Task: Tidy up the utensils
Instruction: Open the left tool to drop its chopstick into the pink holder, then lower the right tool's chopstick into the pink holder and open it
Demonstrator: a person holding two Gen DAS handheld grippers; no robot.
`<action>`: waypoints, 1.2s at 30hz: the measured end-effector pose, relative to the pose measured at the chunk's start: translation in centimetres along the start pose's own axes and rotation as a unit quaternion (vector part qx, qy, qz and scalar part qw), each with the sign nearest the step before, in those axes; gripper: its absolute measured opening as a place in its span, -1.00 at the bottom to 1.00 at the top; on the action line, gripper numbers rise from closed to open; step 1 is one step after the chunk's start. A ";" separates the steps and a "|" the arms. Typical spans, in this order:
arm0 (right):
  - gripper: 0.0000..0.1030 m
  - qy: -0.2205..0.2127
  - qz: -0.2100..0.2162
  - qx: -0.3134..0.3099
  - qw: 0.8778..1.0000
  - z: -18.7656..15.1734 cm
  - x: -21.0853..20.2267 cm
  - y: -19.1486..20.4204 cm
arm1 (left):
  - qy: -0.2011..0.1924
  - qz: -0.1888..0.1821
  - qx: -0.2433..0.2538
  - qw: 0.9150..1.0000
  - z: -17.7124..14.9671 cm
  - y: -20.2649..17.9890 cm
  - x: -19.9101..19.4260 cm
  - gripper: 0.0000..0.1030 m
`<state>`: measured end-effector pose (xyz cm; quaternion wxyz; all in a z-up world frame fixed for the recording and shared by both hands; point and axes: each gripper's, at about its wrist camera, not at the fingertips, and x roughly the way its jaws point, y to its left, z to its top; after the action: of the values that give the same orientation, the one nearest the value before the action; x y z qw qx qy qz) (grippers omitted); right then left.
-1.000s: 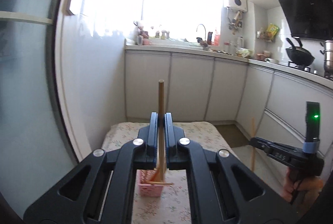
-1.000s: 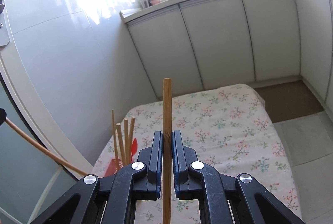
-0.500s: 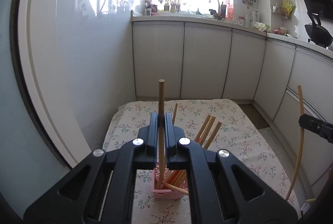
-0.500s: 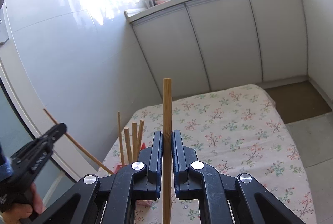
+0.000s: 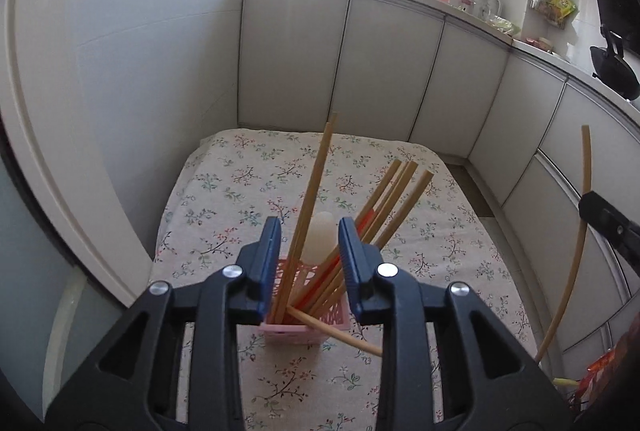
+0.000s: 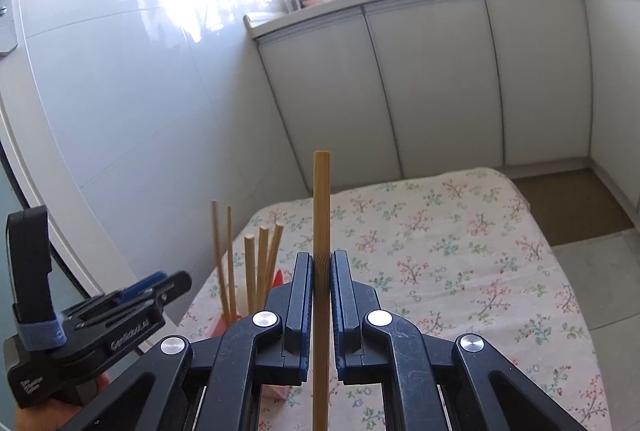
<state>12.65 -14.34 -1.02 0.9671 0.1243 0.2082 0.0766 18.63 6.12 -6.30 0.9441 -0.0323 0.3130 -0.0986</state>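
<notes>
Pink slotted plastic utensil basket (image 5: 305, 325) sits on the floral-print tablecloth (image 5: 248, 199), near its front-left part, right below your left gripper (image 5: 309, 243). It holds a bundle of round bamboo chopsticks (image 5: 394, 193) leaning right, one longer bamboo chopstick (image 5: 314, 191) tilted nearly upright, a red-handled utensil (image 5: 362, 221), and a pale translucent rounded spoon-like piece (image 5: 318, 237). One thin bamboo stick (image 5: 340, 335) pokes out of the basket low to the right, lying across the rim

Your left gripper's jaws are opening, pads apart. The long chopstick passes between them, no pad pressing on it, its lower end in the basket

Your right gripper (image 6: 321, 267) is clamped on a single flat-ended bamboo chopstick (image 6: 321, 207), held upright, sticking up past the fingertips. It's off to the right of the basket, over the tablecloth

White kitchen cabinets (image 6: 432, 79) run behind the table
</notes>
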 end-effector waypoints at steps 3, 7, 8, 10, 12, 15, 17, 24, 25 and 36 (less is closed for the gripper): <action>-0.86 -0.029 0.001 -0.001 1.000 1.0 0.1 1.0 | 0.015 0.031 -0.011 0.999 -0.2 0.7 -0.5 -0.09; -0.86 -0.081 0.014 -0.016 0.996 2.1 0.7 3.2 | 0.046 0.048 -0.042 0.997 -0.7 2.6 -0.6 -0.03; -0.86 -0.095 0.018 -0.019 0.995 2.2 1.0 3.8 | 0.052 0.053 -0.045 0.996 -0.8 2.9 -0.5 -0.02; -0.86 -0.119 0.026 -0.023 0.992 2.2 1.7 4.8 | 0.063 0.062 -0.048 0.995 -1.0 3.4 -0.3 -0.01; -0.86 -0.140 0.027 -0.019 0.990 1.9 2.7 5.6 | 0.071 0.066 -0.048 0.994 -1.3 3.8 0.0 0.00; -0.86 -0.168 0.029 -0.009 0.985 1.2 4.2 6.2 | 0.078 0.069 -0.046 0.994 -1.4 4.1 0.2 0.00; -0.86 -0.181 0.026 0.000 0.983 0.8 5.2 6.4 | 0.081 0.071 -0.044 0.993 -1.5 4.3 0.3 0.00; -0.86 -0.227 -0.001 0.009 0.974 -1.3 7.5 7.4 | 0.093 0.072 -0.040 0.992 -1.3 4.5 0.7 0.00; -0.86 -0.235 -0.007 0.009 0.972 -1.7 7.6 7.5 | 0.094 0.071 -0.041 0.992 -1.3 4.6 0.9 0.00; -0.84 -0.226 -0.022 0.023 0.974 -4.0 9.9 7.0 | 0.106 0.075 -0.037 0.991 -1.5 4.5 1.9 0.00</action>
<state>19.16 -4.82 -6.46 0.9874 0.1562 -0.0116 0.0206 20.00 10.18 -9.17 0.9084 -0.0328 0.4163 -0.0189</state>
